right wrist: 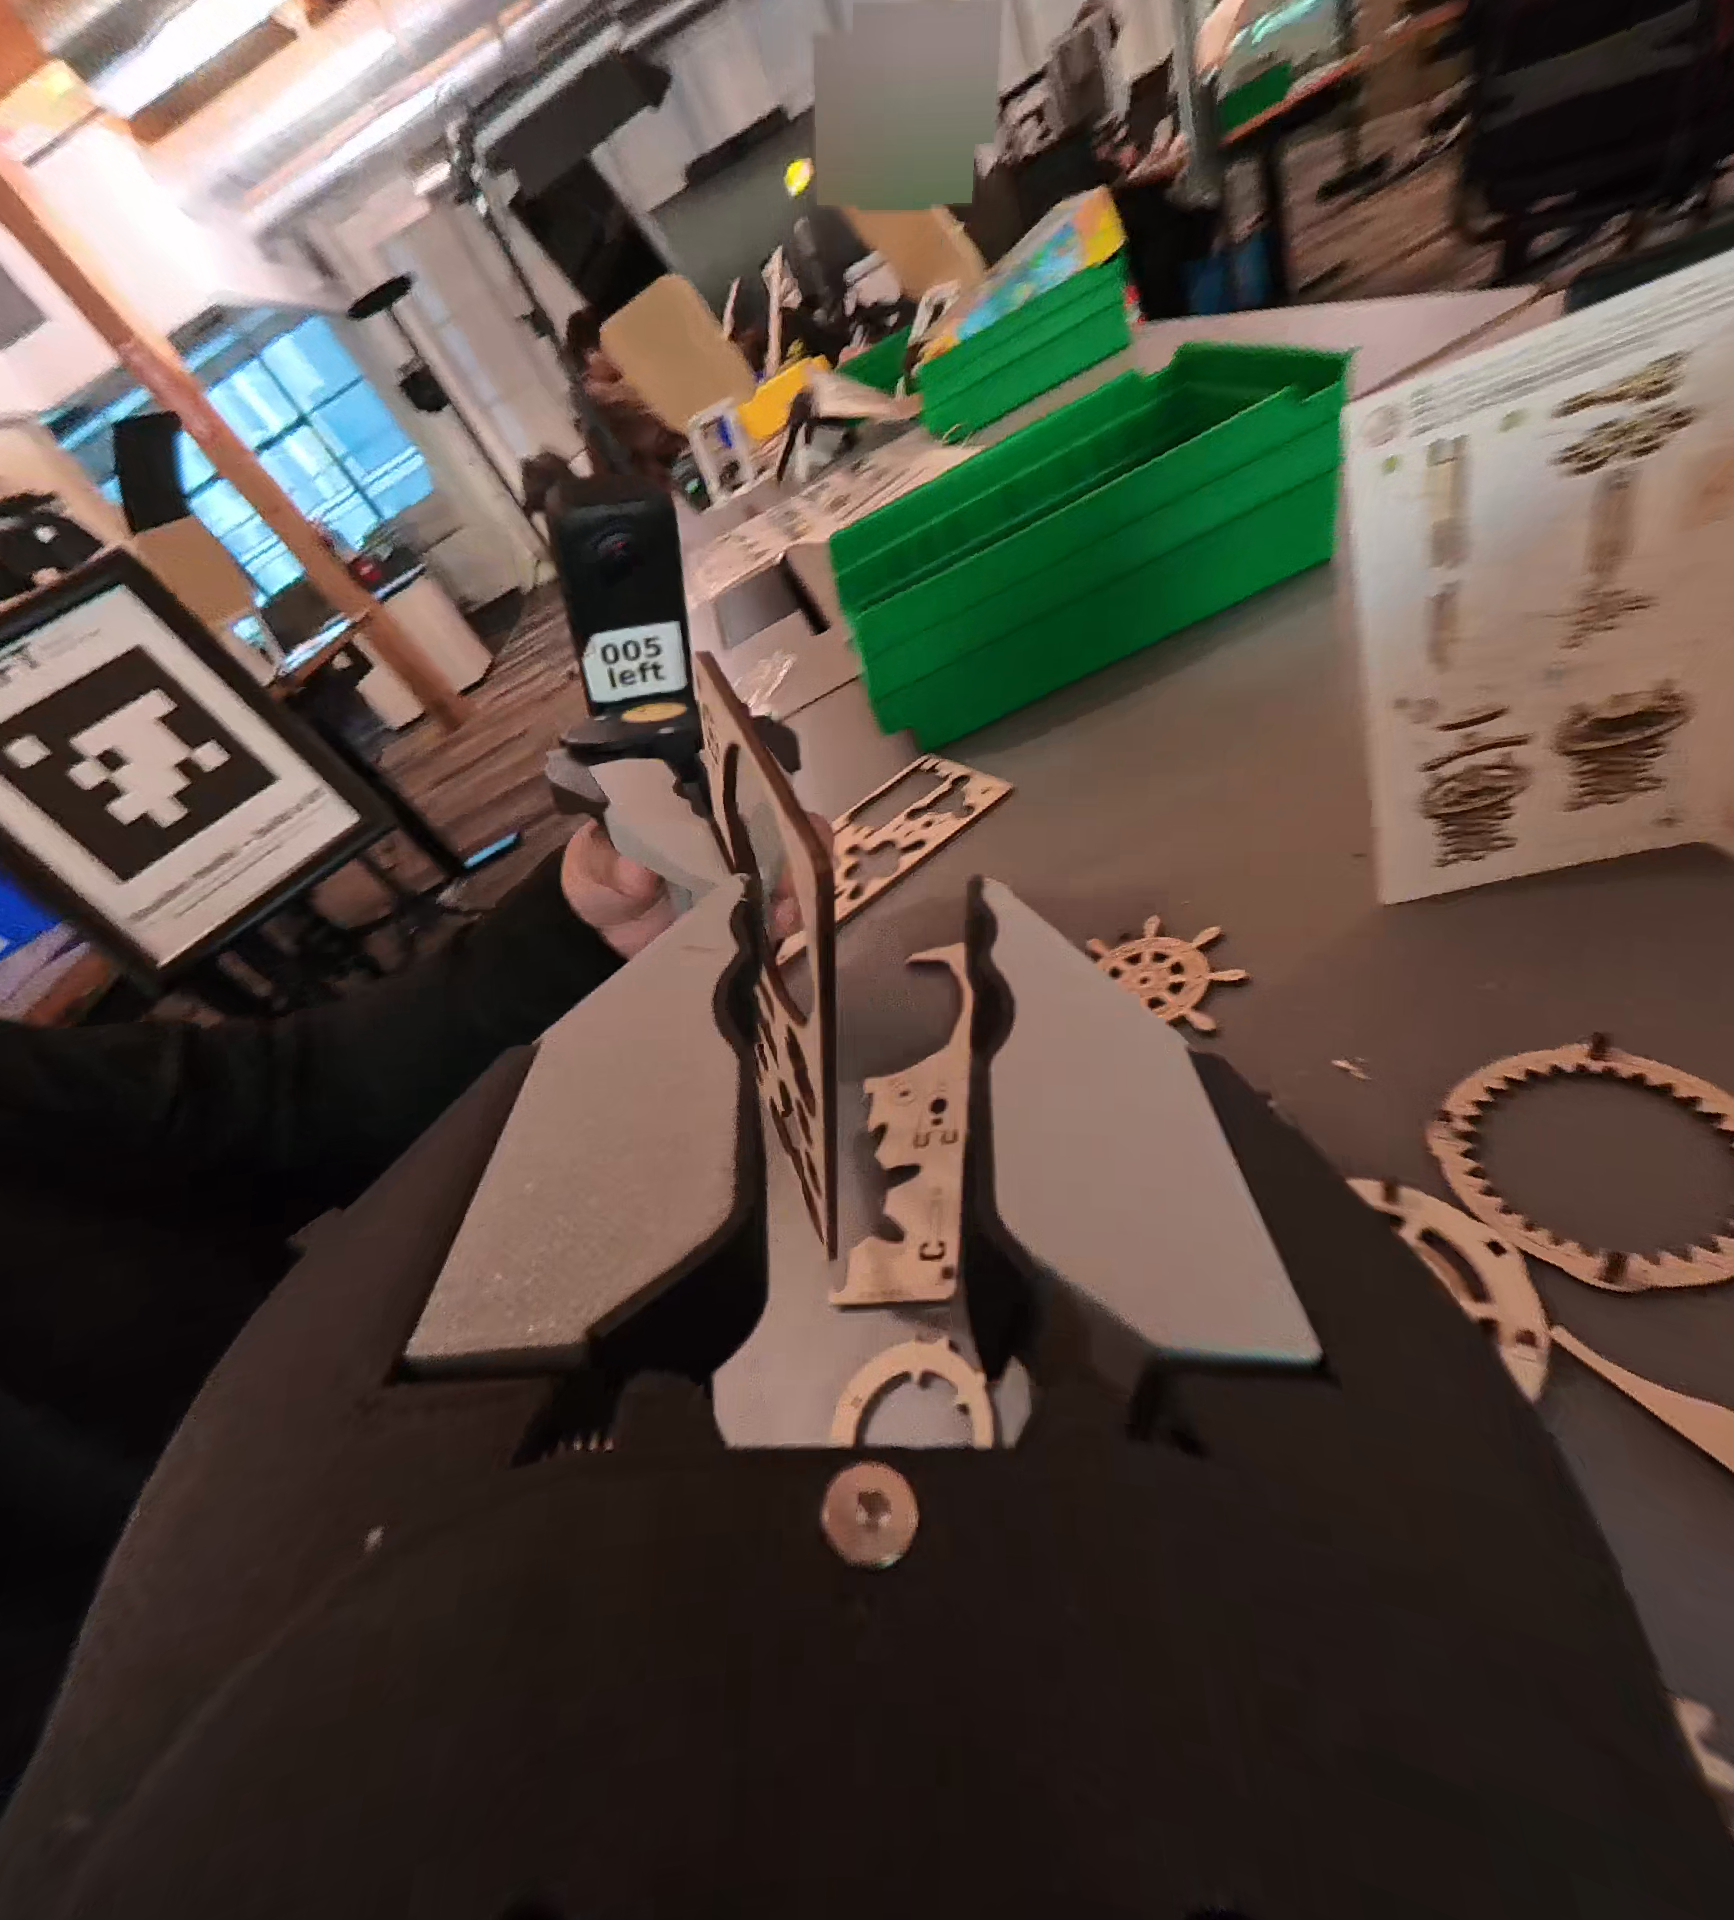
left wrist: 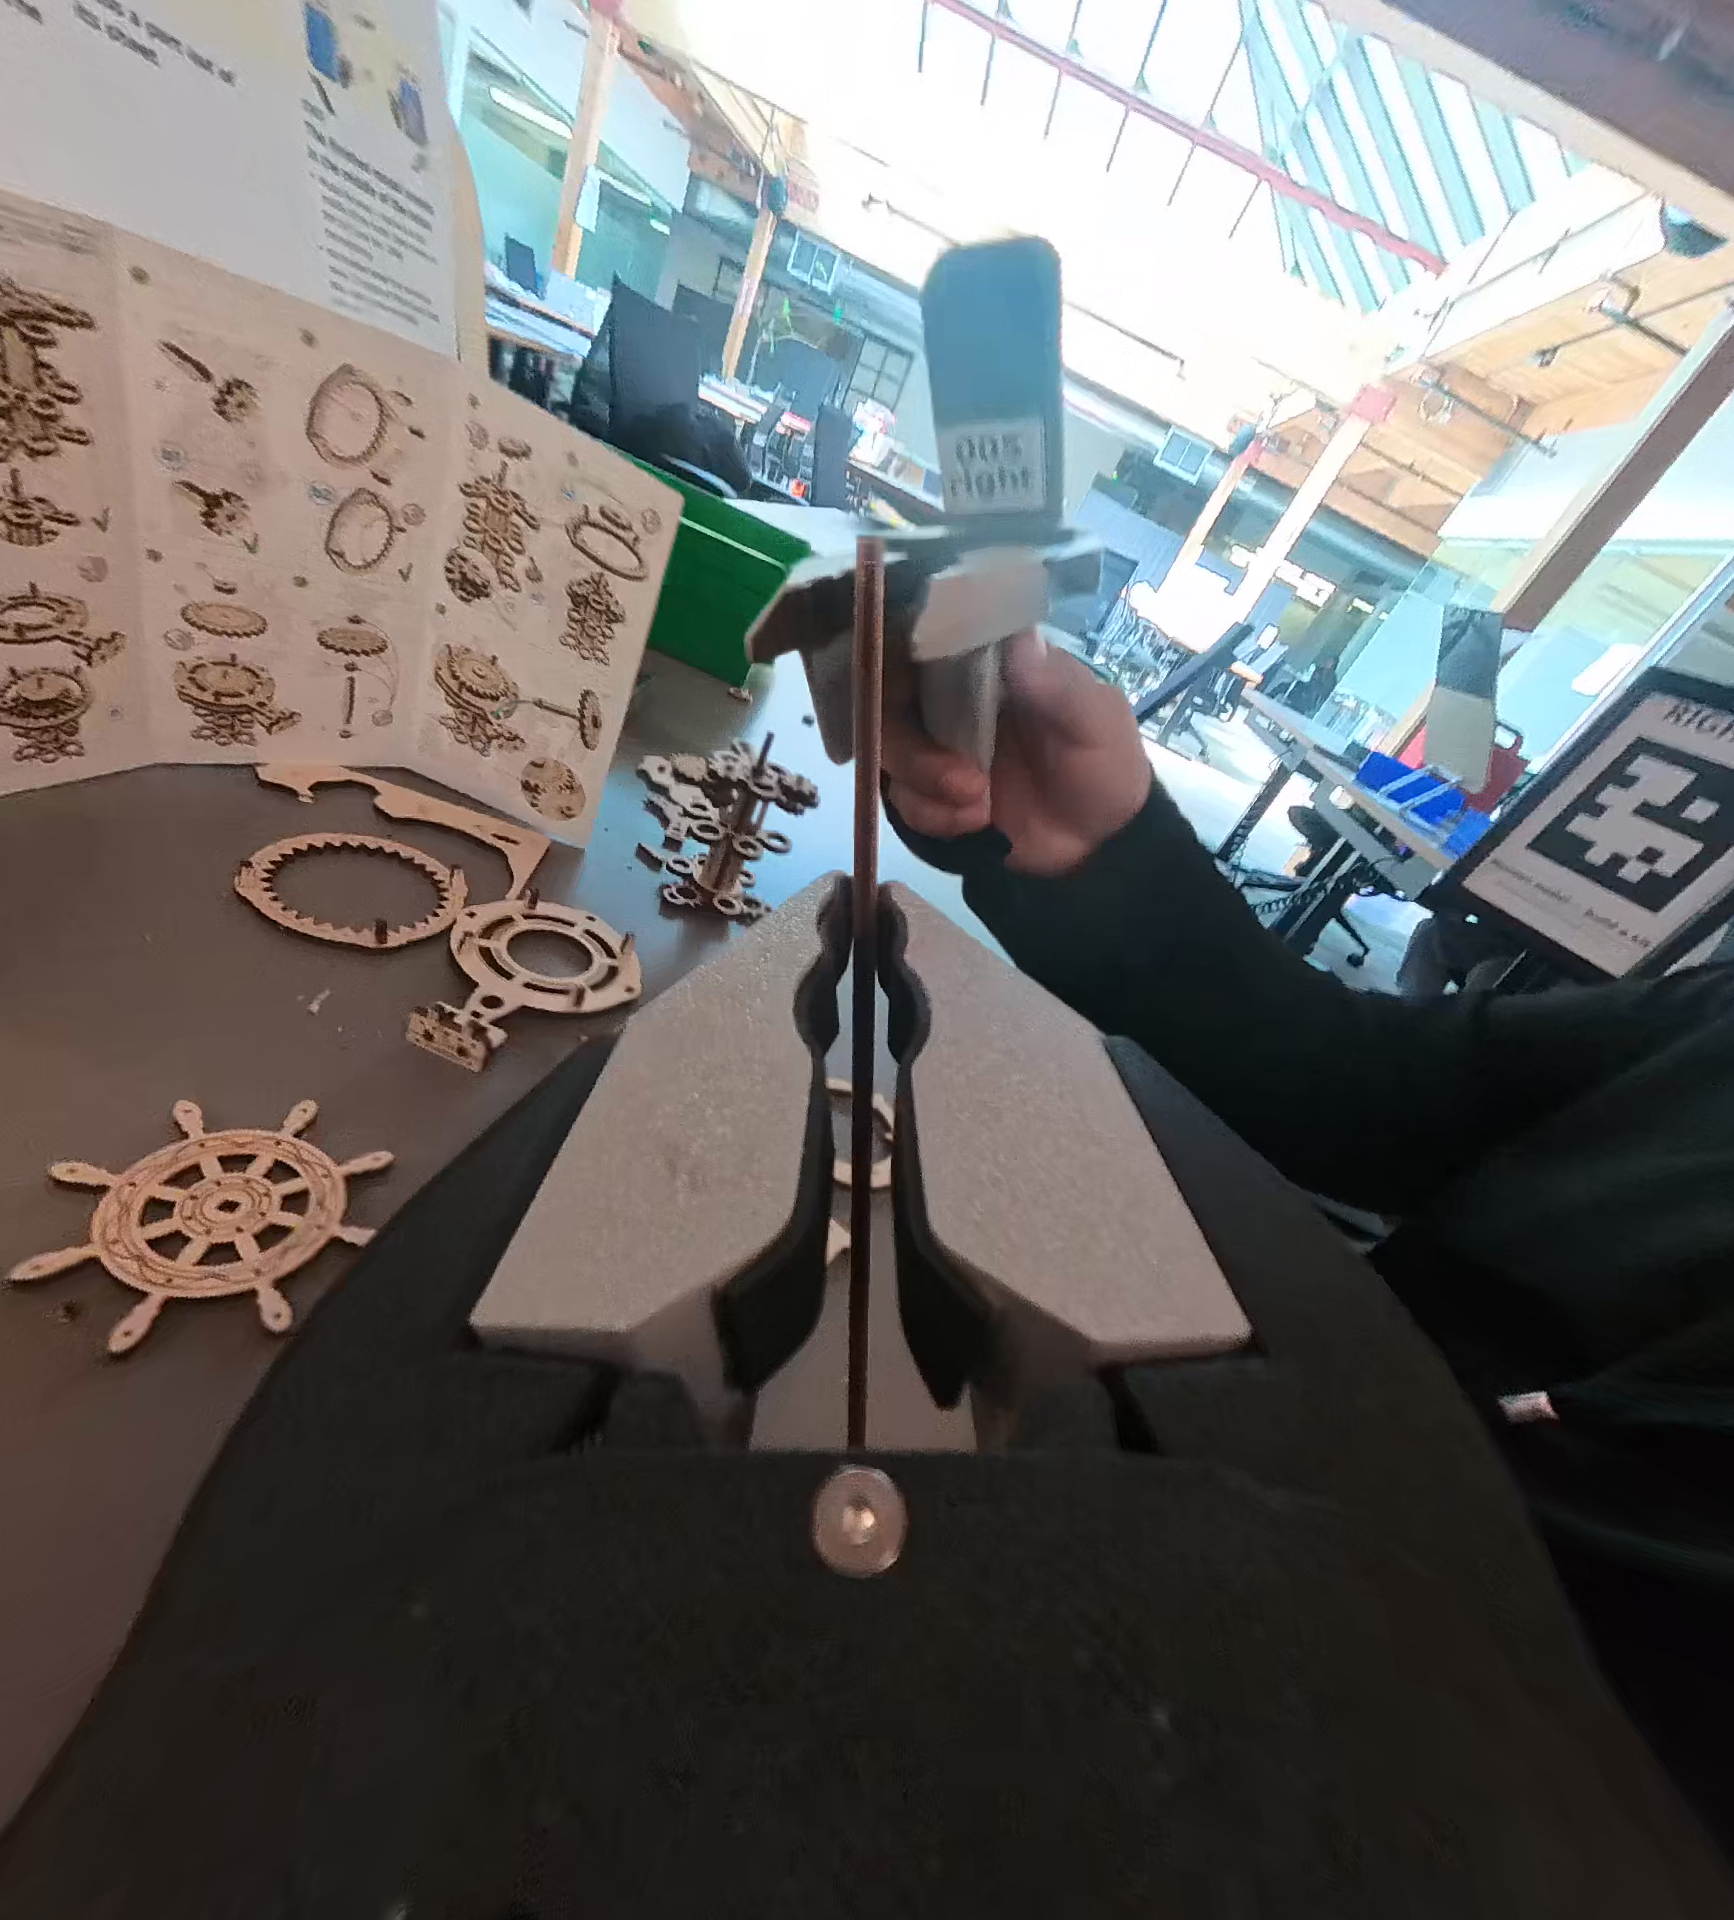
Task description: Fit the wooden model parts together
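Note:
My left gripper is shut on a thin wooden parts sheet, seen edge-on and standing upright. In the right wrist view the same sheet, full of cut-out holes, stands between the jaws of my right gripper, close to the left finger. Those jaws are open with a wide gap. My left gripper holds the sheet's far end there. The right gripper shows at the sheet's far end in the left wrist view.
On the dark table lie a ship's wheel, a toothed ring, a round frame piece, a stacked gear assembly and flat offcut sheets. A folded instruction sheet stands behind. Green bins sit farther back. Across from one pair of fingers to the other is roughly 7 centimetres. The ship's wheel lies around 15 centimetres away from my left fingertips. Seen from the right wrist view as well.

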`<state>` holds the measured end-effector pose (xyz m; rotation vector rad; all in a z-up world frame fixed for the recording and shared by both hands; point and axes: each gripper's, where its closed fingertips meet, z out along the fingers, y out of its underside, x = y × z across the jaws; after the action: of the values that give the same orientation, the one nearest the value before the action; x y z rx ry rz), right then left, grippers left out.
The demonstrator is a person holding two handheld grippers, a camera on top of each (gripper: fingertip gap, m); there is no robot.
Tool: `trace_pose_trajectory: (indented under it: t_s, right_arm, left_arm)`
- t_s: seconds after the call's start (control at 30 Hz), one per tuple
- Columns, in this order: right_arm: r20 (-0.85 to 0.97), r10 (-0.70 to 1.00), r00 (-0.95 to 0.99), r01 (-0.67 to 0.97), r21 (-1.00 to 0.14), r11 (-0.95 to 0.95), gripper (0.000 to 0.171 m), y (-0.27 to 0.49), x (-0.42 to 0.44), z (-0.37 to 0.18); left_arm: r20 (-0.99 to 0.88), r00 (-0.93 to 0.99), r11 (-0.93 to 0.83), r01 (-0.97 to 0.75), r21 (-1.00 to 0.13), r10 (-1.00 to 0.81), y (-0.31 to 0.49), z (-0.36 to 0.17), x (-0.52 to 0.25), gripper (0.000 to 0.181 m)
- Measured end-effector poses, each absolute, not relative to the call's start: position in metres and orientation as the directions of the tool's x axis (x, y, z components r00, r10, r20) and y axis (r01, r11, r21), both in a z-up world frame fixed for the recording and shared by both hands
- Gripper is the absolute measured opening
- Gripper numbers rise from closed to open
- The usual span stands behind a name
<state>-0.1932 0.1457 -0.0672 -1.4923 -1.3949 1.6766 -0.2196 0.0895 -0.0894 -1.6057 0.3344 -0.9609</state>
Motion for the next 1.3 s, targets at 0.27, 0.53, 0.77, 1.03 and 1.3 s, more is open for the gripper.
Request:
trace_pose_trajectory:
  t_s: [0.27,0.53,0.77,1.03,1.3]
  right_arm:
    - [-0.287,0.919,-0.270,0.154,-0.955,-0.253,0.043,0.138,-0.195,-0.090]
    - [-0.044,0.963,-0.266,0.196,-0.981,0.010,0.042,0.116,-0.201,-0.138]
    - [-0.092,0.979,-0.183,0.258,-0.965,-0.042,0.041,0.132,-0.208,-0.151]
    - [-0.154,0.972,-0.178,0.235,-0.966,-0.110,0.040,0.138,-0.205,-0.147]
    - [-0.127,0.976,-0.174,0.251,-0.965,-0.081,0.038,0.136,-0.206,-0.150]
  left_arm:
    - [0.461,0.556,-0.224,0.441,-0.869,-0.691,0.125,-0.061,-0.269,0.000]
    - [0.516,0.591,-0.220,0.500,-0.838,-0.620,0.168,-0.085,-0.318,0.000]
    - [0.492,0.599,-0.137,0.539,-0.831,-0.632,0.165,-0.075,-0.327,0.000]
    - [0.516,0.542,-0.189,0.546,-0.816,-0.664,0.164,-0.079,-0.313,0.000]
    - [0.527,0.534,-0.206,0.547,-0.812,-0.661,0.165,-0.082,-0.312,0.000]
